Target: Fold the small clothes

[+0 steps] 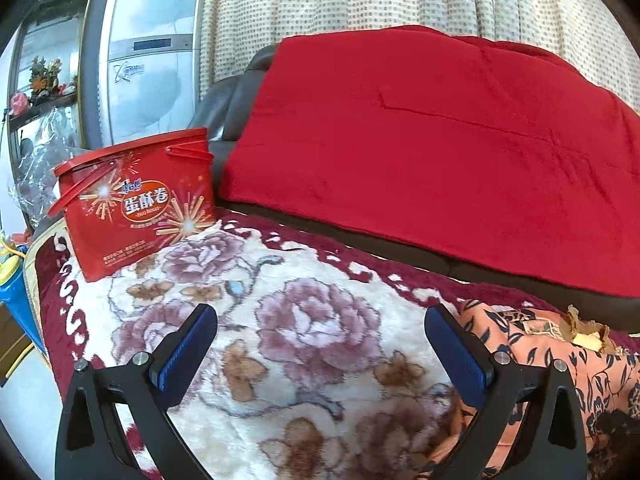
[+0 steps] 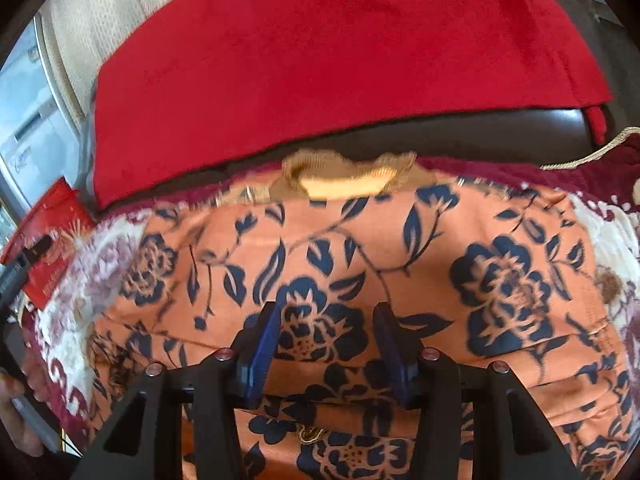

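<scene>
Right gripper (image 2: pixel 326 350) half-open, empty, over the garment (image 2: pixel 360 248), collar (image 2: pixel 348 176) ahead; I'd say scouting an edge. Left gripper (image 1: pixel 320 344) wide, empty, garment right.

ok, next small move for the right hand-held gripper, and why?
Probably lower the right hand-held gripper onto the orange floral garment and pinch a fold: its jaws stand apart above the cloth, holding nothing. The left hand-held gripper is open over the floral blanket.

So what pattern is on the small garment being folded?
Orange garment with dark navy flowers and leaves, tan ribbed collar; clearest in the right wrist view.
</scene>
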